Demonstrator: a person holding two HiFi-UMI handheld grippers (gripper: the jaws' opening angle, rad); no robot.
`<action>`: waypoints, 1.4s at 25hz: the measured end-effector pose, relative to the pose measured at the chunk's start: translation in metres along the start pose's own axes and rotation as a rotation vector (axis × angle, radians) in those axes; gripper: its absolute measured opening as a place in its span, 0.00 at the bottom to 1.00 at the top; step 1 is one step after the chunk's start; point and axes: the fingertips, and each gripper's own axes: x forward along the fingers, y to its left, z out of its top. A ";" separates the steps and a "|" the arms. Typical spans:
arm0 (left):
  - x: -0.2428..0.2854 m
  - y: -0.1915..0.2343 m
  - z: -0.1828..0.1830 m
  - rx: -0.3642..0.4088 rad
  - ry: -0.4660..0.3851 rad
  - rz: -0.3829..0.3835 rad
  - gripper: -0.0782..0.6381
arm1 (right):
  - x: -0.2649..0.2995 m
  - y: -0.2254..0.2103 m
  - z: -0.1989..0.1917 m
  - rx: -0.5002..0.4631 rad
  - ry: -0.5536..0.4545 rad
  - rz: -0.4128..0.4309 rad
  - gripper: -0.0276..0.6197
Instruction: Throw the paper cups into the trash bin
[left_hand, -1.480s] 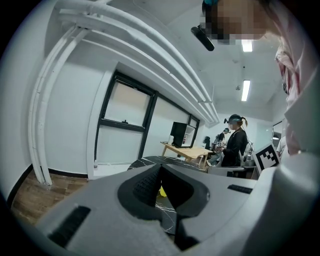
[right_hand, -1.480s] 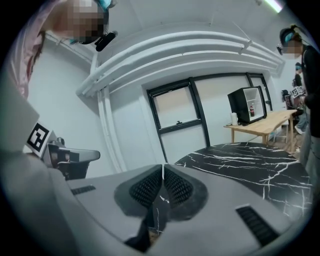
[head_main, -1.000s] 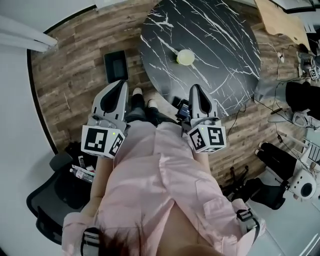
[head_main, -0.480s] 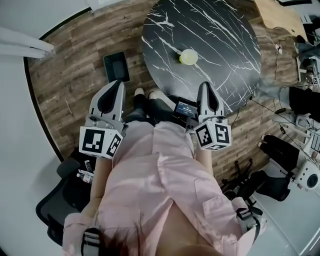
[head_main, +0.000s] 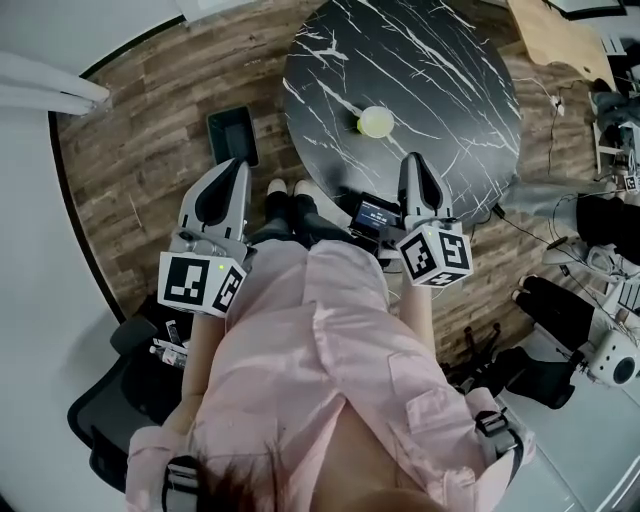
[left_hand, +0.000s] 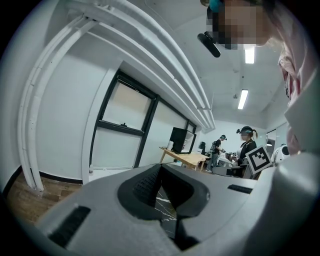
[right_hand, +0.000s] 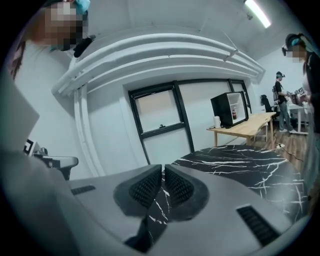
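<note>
Paper cup (head_main: 375, 121), pale yellow, round

Even indoor light from ceiling strips (left_hand: 249, 53), heavy fisheye bending — dark rounded corners

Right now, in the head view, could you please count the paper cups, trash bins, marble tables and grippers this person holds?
paper cup: 1
trash bin: 1
marble table: 1
held grippers: 2, left gripper and right gripper
total: 5

Paper cup (head_main: 376, 122) sits on the round table (head_main: 450, 60) (bin (head_main: 232, 135) on floor beside)
</note>
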 end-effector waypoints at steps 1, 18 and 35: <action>0.001 0.001 0.001 0.000 -0.001 0.006 0.13 | 0.005 -0.006 -0.001 0.014 0.016 -0.005 0.09; 0.005 0.008 -0.003 -0.020 0.014 0.057 0.13 | 0.107 -0.104 -0.121 0.265 0.525 -0.093 0.29; 0.009 0.017 -0.004 -0.039 0.021 0.094 0.13 | 0.139 -0.103 -0.167 0.306 0.661 -0.124 0.29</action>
